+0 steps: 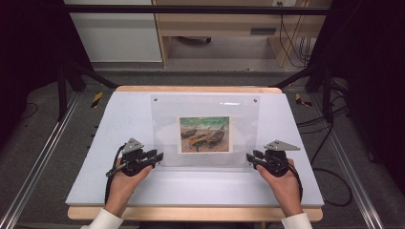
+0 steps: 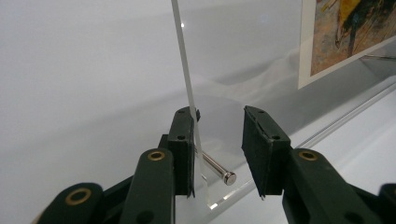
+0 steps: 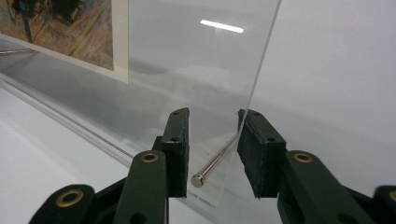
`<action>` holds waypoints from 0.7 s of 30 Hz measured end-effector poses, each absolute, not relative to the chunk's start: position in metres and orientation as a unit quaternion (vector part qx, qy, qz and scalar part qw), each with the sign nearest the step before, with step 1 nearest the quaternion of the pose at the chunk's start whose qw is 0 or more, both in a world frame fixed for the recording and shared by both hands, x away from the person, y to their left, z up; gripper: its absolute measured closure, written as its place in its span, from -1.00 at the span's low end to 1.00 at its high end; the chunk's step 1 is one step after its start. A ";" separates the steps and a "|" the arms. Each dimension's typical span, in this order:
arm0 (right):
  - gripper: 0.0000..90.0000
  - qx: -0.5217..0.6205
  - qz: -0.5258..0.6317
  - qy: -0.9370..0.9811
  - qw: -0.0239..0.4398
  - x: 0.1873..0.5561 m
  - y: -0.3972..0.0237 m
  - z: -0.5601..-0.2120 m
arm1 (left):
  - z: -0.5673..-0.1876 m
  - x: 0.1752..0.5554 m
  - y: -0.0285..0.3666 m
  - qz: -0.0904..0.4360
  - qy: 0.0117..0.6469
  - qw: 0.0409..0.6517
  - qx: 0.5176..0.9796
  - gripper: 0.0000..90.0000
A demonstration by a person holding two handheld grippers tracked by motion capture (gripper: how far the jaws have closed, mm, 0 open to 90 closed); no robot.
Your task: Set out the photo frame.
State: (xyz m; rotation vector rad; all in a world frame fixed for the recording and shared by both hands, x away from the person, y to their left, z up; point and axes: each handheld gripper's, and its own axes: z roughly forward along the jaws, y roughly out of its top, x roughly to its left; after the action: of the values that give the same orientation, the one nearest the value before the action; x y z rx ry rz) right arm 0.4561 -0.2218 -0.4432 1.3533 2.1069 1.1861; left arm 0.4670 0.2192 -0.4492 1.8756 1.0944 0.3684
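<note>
A clear acrylic picture frame [image 1: 205,105] rests on the white board [image 1: 114,124], holding a print of boats [image 1: 204,134]. My left gripper [image 1: 160,156] is at its lower left corner and my right gripper [image 1: 249,158] at its lower right corner. In the left gripper view the jaws [image 2: 219,114] straddle the sheet [image 2: 184,56] and a metal pin [image 2: 215,169]; the left pad lies against the sheet, while the right pad stands off the pin's head. In the right gripper view the jaws [image 3: 214,114] bracket the other pin [image 3: 212,165], the right pad at the sheet's edge [image 3: 261,60].
The white board lies on a wooden table [image 1: 191,213] whose front edge is near the person's sleeves. Metal rails [image 1: 38,157] run along both sides. Cables [image 1: 334,143] trail on the floor at the right. Cabinets [image 1: 114,33] stand beyond the table.
</note>
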 end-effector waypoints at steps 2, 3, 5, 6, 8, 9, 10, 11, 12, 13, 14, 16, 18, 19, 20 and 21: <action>0.44 0.480 0.421 0.748 0.184 0.455 -0.222 -0.444 | -0.449 0.466 0.219 0.149 0.443 0.452 0.760 0.42; 0.44 0.480 0.421 0.748 0.183 0.455 -0.222 -0.444 | -0.450 0.466 0.219 0.149 0.442 0.451 0.761 0.42; 0.44 0.478 0.420 0.749 0.185 0.454 -0.222 -0.444 | -0.450 0.465 0.219 0.150 0.442 0.451 0.761 0.42; 0.44 0.478 0.419 0.750 0.184 0.453 -0.222 -0.444 | -0.450 0.464 0.219 0.150 0.441 0.451 0.761 0.42; 0.44 0.477 0.418 0.750 0.185 0.452 -0.222 -0.445 | -0.451 0.463 0.219 0.149 0.441 0.450 0.762 0.42; 0.44 0.478 0.418 0.750 0.183 0.452 -0.222 -0.445 | -0.451 0.463 0.219 0.150 0.442 0.450 0.761 0.42; 0.44 0.477 0.418 0.751 0.183 0.451 -0.222 -0.445 | -0.451 0.462 0.219 0.150 0.441 0.450 0.762 0.42; 0.44 0.476 0.418 0.752 0.184 0.451 -0.223 -0.445 | -0.451 0.462 0.219 0.149 0.441 0.449 0.763 0.43; 0.45 0.478 0.418 0.751 0.182 0.450 -0.223 -0.446 | -0.451 0.462 0.219 0.149 0.440 0.448 0.764 0.42; 0.45 0.478 0.417 0.751 0.181 0.450 -0.223 -0.446 | -0.452 0.461 0.219 0.149 0.440 0.449 0.764 0.42; 0.45 0.478 0.417 0.751 0.181 0.449 -0.223 -0.446 | -0.452 0.461 0.219 0.148 0.440 0.449 0.764 0.42; 0.45 0.477 0.417 0.753 0.181 0.449 -0.223 -0.446 | -0.452 0.460 0.219 0.149 0.440 0.448 0.764 0.42; 0.45 0.477 0.417 0.752 0.181 0.448 -0.223 -0.447 | -0.452 0.460 0.219 0.147 0.440 0.449 0.764 0.43; 0.45 0.478 0.417 0.752 0.180 0.448 -0.222 -0.447 | -0.452 0.460 0.219 0.147 0.440 0.448 0.764 0.43; 0.45 0.476 0.417 0.753 0.182 0.448 -0.223 -0.447 | -0.452 0.460 0.219 0.147 0.440 0.448 0.765 0.43; 0.45 0.478 0.416 0.752 0.181 0.447 -0.222 -0.447 | -0.452 0.459 0.219 0.148 0.440 0.447 0.765 0.43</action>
State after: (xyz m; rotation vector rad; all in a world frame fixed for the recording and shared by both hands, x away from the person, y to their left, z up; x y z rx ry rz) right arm 0.4473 -0.2223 -0.4469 1.3484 2.1244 1.1745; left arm 0.4594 0.2186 -0.4524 1.8931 1.0897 0.3654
